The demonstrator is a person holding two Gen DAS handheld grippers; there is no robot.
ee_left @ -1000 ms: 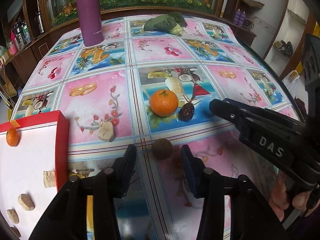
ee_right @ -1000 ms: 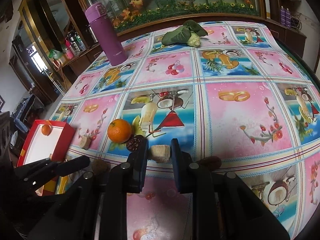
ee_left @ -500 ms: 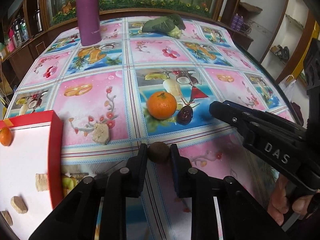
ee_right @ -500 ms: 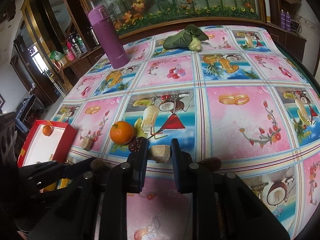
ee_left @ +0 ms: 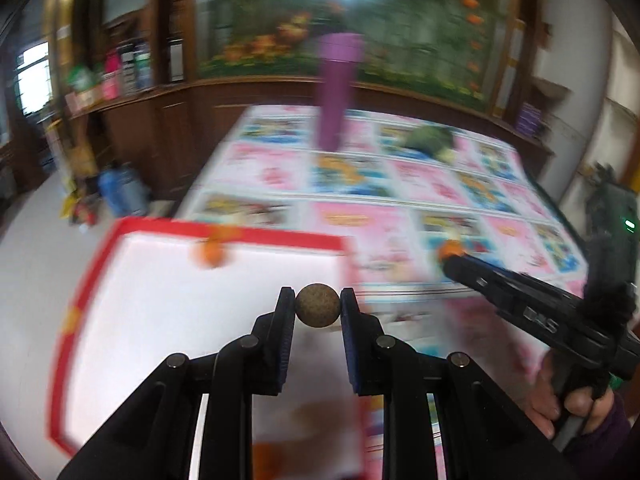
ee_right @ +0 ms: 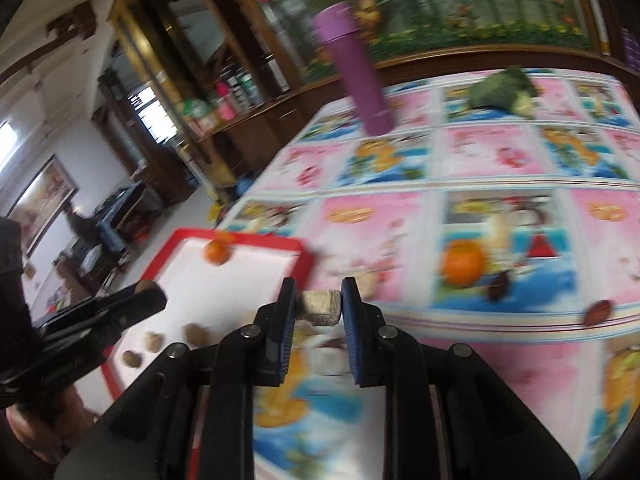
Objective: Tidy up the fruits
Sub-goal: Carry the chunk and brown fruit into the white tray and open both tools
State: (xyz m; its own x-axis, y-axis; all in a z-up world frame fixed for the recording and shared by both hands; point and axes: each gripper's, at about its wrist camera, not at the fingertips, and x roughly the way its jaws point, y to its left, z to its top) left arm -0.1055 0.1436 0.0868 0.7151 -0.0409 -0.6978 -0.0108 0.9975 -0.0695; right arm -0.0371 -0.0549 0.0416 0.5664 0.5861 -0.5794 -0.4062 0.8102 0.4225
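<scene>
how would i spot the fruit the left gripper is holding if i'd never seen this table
Find the red-rimmed white tray at the table's near left edge. Above its white floor the left gripper pinches a small brown ball. It is rough, dull and round, unlike the glossy orange fruit by the tray's far rim.

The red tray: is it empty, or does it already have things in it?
Not empty. The red tray holds a small orange fruit near its far rim and a few brownish lumps nearer the camera.
</scene>
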